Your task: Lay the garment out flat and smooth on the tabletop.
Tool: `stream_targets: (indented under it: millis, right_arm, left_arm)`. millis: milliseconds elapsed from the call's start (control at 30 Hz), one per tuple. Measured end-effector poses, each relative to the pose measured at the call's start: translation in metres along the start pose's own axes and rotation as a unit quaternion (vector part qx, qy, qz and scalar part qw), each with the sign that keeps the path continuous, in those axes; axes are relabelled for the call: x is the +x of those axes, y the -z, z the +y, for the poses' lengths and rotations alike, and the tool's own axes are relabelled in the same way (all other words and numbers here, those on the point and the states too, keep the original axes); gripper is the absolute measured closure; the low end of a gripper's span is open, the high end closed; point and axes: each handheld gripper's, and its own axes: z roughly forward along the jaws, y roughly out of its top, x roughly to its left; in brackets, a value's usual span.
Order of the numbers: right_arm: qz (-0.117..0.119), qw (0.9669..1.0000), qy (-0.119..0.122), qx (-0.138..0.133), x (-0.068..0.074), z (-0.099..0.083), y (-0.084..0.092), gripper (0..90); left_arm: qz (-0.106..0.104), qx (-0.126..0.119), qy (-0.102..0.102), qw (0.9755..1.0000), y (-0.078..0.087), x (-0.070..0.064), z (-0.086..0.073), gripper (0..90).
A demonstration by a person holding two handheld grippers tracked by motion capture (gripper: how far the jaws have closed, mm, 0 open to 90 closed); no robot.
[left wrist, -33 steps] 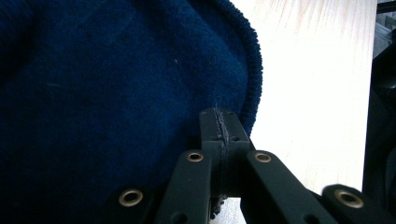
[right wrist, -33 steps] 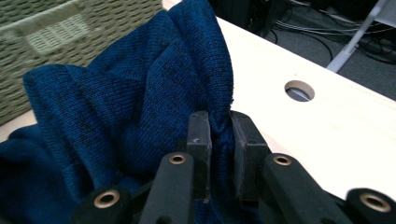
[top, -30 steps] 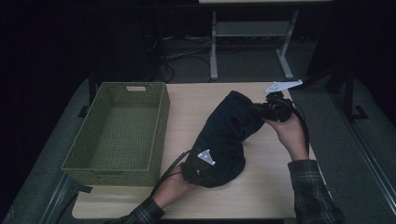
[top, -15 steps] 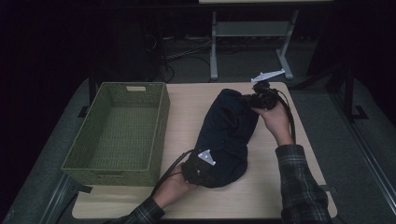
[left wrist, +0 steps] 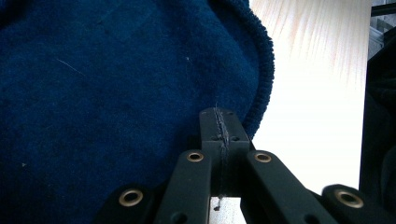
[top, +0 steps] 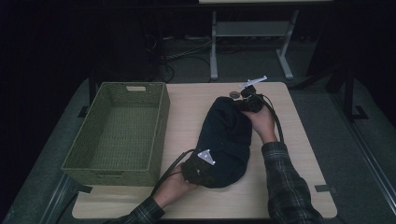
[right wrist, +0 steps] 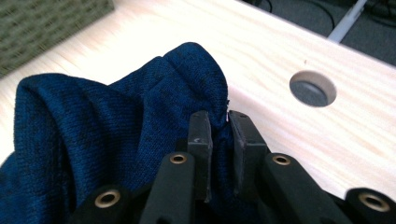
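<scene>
A dark blue knitted garment [top: 226, 140] lies bunched along the middle of the wooden table [top: 299, 154]. My left gripper [top: 198, 169] sits at the garment's near end, shut on its ribbed edge [left wrist: 261, 70]; in the left gripper view [left wrist: 219, 121] a thin layer of the knit is pinched between the closed jaws. My right gripper [top: 246, 101] is at the far end, low over the table, shut on a fold of the blue garment [right wrist: 140, 121]; the right gripper view [right wrist: 218, 122] has cloth filling the narrow gap between the pads.
A green woven basket [top: 121, 130] stands on the table's left side. A round cable hole [right wrist: 312, 88] lies in the tabletop just beyond the right gripper, seen too in the high view as a cable hole [top: 234, 94]. A desk frame [top: 247, 42] stands behind the table.
My right hand has carried its end of the garment left and down, from the table's right edge to the far middle. The garment is more bunched. The left hand has kept still.
</scene>
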Motion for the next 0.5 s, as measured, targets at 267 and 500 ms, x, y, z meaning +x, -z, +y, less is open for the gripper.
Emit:
stream_targets:
  millis: [267, 500]
  right_arm:
    - [-0.001, 0.9998, -0.018, -0.005, -0.004, -0.004, -0.006, 56.2]
    - [0.002, 0.9993, -0.021, -0.031, -0.001, -0.005, 0.029, 53.4]
  left_arm:
    - [-0.004, -0.002, 0.003, 1.0000, 0.000, 0.001, 0.000, 90.0]
    - [-0.003, -0.010, 0.007, 0.9999, 0.003, 0.001, 0.000, 80.6]
